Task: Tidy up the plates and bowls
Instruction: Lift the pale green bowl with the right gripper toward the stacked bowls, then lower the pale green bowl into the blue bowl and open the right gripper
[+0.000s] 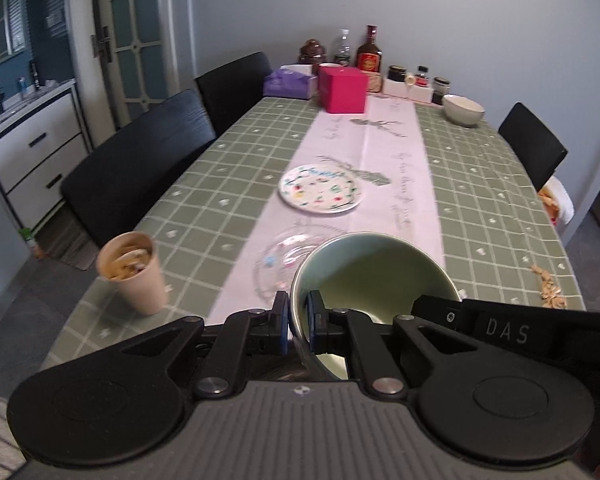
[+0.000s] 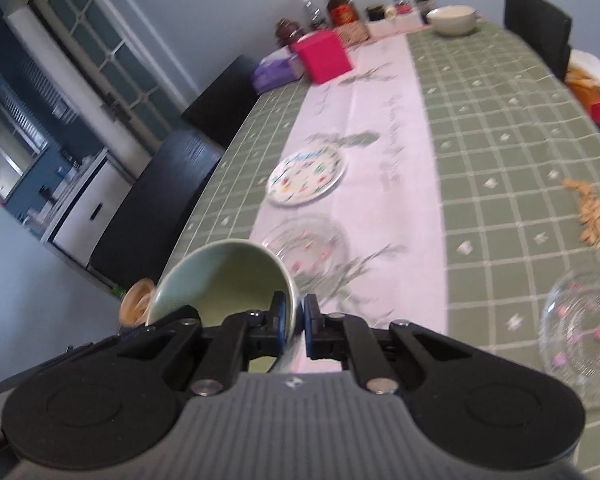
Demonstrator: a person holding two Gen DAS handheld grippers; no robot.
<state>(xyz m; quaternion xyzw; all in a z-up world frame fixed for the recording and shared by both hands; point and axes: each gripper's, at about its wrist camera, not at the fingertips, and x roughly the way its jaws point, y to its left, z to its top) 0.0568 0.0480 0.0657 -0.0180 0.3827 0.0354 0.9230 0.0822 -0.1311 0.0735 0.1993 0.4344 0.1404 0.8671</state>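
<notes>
You've got the green bowl [image 1: 374,276] pinched by its rim from both sides — left hand-held gripper [image 1: 298,322] clamped tight on one edge, right hand-held gripper [image 2: 292,322] clamped on the opposite edge. The bowl is tilted, up off the bench [image 1: 496,216]. Just past the bowl sits a clear glass plate [image 1: 284,258], and beyond that plate the white patterned plate [image 1: 322,189]. A paper cup [image 1: 134,272] stands left of the bowl.
</notes>
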